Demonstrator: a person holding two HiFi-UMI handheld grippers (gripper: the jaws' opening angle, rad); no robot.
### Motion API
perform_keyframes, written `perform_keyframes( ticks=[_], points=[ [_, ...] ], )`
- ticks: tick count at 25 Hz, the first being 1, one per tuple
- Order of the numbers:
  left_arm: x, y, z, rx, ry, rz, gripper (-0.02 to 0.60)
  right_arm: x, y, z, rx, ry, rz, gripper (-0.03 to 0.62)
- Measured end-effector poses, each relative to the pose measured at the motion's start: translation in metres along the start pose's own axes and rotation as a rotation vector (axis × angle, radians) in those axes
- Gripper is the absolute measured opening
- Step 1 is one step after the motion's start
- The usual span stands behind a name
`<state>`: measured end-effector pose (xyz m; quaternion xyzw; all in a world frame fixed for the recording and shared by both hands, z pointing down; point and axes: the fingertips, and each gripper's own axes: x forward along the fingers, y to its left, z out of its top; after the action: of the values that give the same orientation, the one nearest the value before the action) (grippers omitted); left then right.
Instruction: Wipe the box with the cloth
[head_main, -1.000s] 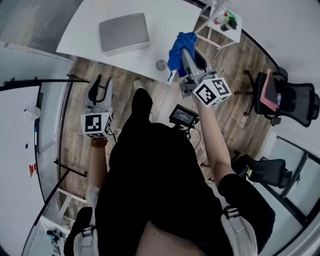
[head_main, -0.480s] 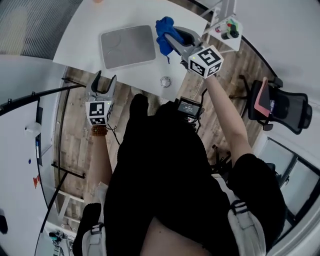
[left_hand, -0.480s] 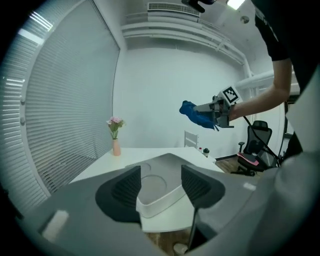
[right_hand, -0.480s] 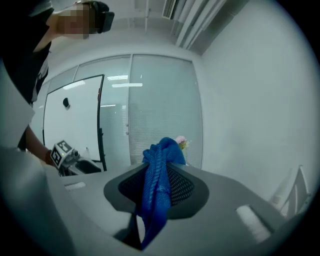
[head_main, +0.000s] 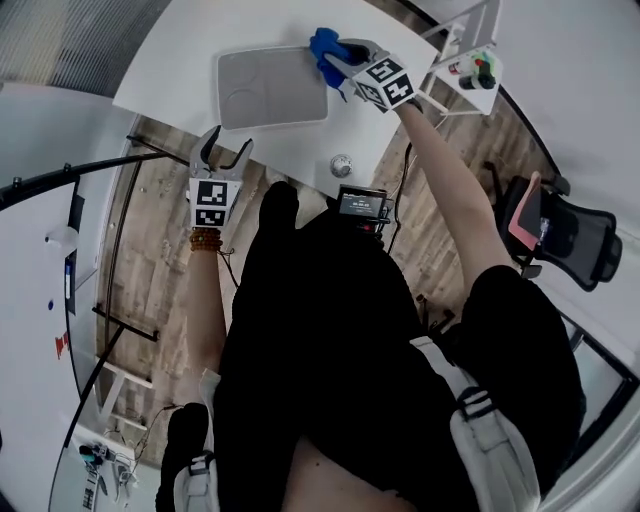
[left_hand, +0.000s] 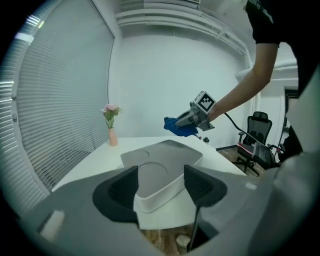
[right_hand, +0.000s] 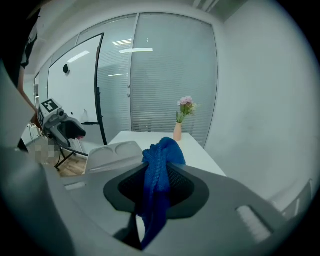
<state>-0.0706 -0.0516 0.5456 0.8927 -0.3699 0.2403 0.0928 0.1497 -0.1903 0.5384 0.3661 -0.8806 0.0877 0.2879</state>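
– Cloth (head_main: 320, 42) first: where is it?

– Blue and knitted, bunched between the jaws of the right tool (head_main: 335, 55), which are closed on it. One end pokes out past the tips and the rest hangs down between the pads.

– And the box (head_main: 272, 87)?

– It lies flat on the white worktop (head_main: 170, 60), close to the edge nearest the person. It has a grey lid with two round recesses and white sides.

– Is the cloth on it?

– In the head view the cloth sits at the box's far right corner. In the left gripper view it hangs just above that corner. Whether it touches the lid, I cannot tell.

– What about the left tool (head_main: 225, 152)?

– Its jaws have just been opening and now stand wide apart. It holds nothing. In its own view the near corner of the box shows in the gap, but farther off, and the pads press on nothing. In the head view it is off the worktop's near edge, over the wooden floor (head_main: 150, 260).

– Anything else on the worktop?

– A pink vase with flowers (left_hand: 111, 131) at the far side, well apart from the box. There is also a small round object (head_main: 341, 165) by the near edge, to the right of the box.

– And around it?

– An office chair (head_main: 560, 230) stands on the floor to the person's right.
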Motion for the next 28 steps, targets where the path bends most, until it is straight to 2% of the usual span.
perform_keyframes(
  ticks=[4, 8, 11, 13, 15, 28],
  points=[
    [0.013, 0.013, -0.005, 0.016, 0.034, 0.016, 0.397, 0.028, -0.013, -0.017, -0.035, 0.055, -0.019, 0.117],
    [0.024, 0.017, -0.013, 0.035, 0.078, 0.011, 0.411, 0.047, -0.007, -0.029, -0.061, 0.100, -0.001, 0.117],
    [0.035, 0.019, -0.022, 0.043, 0.115, -0.010, 0.422, 0.062, -0.001, -0.042, -0.006, 0.134, 0.027, 0.120],
    [0.039, 0.018, -0.029, 0.043, 0.140, -0.024, 0.426, 0.067, 0.001, -0.045, 0.061, 0.129, 0.033, 0.121],
    [0.042, 0.017, -0.034, 0.040, 0.157, -0.029, 0.426, 0.067, 0.003, -0.045, 0.078, 0.124, 0.040, 0.118],
    [0.059, 0.019, -0.039, 0.047, 0.175, -0.024, 0.426, 0.065, 0.027, -0.044, -0.027, 0.134, 0.109, 0.112]
  ],
)
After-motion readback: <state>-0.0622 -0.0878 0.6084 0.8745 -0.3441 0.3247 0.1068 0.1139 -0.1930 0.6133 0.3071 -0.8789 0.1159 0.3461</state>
